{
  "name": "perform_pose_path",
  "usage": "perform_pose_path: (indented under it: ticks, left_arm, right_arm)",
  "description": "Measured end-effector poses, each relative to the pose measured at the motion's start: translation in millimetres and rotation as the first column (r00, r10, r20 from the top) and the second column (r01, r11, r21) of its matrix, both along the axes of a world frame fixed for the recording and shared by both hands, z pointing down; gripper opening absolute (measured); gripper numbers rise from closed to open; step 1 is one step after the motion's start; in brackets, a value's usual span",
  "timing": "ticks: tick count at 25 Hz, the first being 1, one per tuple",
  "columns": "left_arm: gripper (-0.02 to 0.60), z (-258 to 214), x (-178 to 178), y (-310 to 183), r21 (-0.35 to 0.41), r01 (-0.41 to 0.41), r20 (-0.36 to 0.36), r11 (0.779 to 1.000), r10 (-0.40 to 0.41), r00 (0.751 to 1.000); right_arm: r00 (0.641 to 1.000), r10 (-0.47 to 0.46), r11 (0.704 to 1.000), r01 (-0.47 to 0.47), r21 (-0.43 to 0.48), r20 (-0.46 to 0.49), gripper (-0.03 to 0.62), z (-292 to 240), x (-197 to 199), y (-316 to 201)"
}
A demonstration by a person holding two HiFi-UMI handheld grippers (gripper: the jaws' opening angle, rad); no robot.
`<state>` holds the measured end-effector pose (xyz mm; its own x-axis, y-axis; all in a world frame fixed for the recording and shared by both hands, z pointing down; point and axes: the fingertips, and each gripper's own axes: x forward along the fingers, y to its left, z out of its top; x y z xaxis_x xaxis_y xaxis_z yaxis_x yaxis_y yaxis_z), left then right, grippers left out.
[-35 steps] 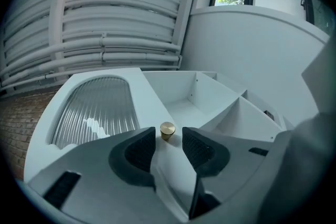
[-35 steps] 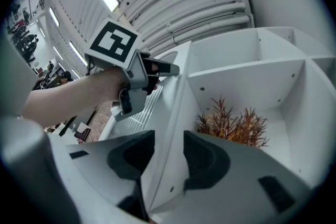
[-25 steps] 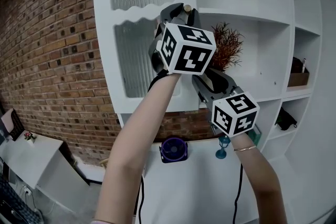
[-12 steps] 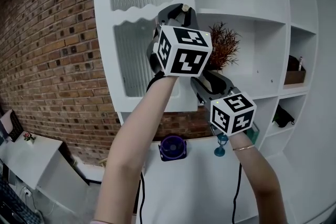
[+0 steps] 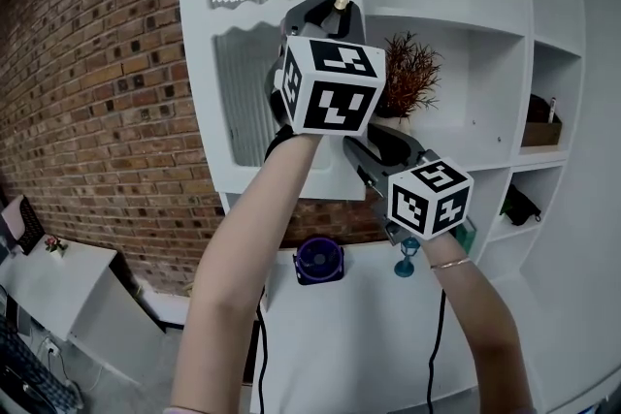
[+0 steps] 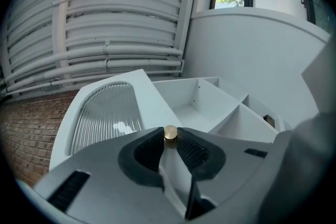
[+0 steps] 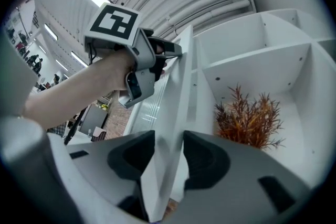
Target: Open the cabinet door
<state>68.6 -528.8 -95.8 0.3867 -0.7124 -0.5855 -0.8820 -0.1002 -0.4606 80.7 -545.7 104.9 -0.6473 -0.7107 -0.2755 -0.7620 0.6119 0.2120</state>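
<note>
The white cabinet door (image 5: 199,63) with ribbed glass (image 5: 257,82) stands ajar from the shelf unit. My left gripper (image 5: 325,10) is up at the door's free edge. Its jaws have just been closing, and the pads now press either side of the small brass knob (image 6: 170,132) and the edge below it. In the left gripper view the left gripper (image 6: 169,147) straddles that edge. Lower on the same edge my right gripper (image 5: 354,145) clamps the door. In the right gripper view the door edge (image 7: 176,107) runs between the right gripper's (image 7: 169,152) pads.
A dried reddish plant (image 5: 408,78) sits on the shelf just behind the door. A purple fan (image 5: 318,262) and a blue glass (image 5: 406,259) stand on the counter below. A brick wall (image 5: 97,92) lies to the left. Shelves at the right hold a brown box (image 5: 539,133).
Both grippers have drifted slightly left in the head view with the door edge between them. The right one has also sunk a little.
</note>
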Motion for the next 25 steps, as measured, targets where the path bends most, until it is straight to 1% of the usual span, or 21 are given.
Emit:
perform_pose_path:
  ticks: [6,10,18,25]
  left_arm:
    - [0.075,-1,-6,18,-0.007,-0.01,-0.02,1.0,0.01,1.0]
    - [0.074,-2,-11,31,-0.013,-0.021,-0.044,1.0,0.021,0.999]
    - [0.075,-1,-22,55,-0.051,-0.054,-0.101,0.997,0.049,0.994]
    - [0.078,-2,-31,73,-0.052,-0.049,-0.11,0.997,0.043,0.993]
  right_arm:
    - [0.999,-0.036,0.999,0.037,-0.018,0.01,0.131,-1,-2,20]
    - [0.999,-0.041,0.999,0.041,-0.015,-0.001,0.112,-2,-4,35]
    - [0.999,-0.046,0.999,0.046,0.002,-0.01,0.103,-1,-10,61]
    - [0.998,-0.067,0.998,0.068,0.016,-0.012,0.094,-2,-16,82]
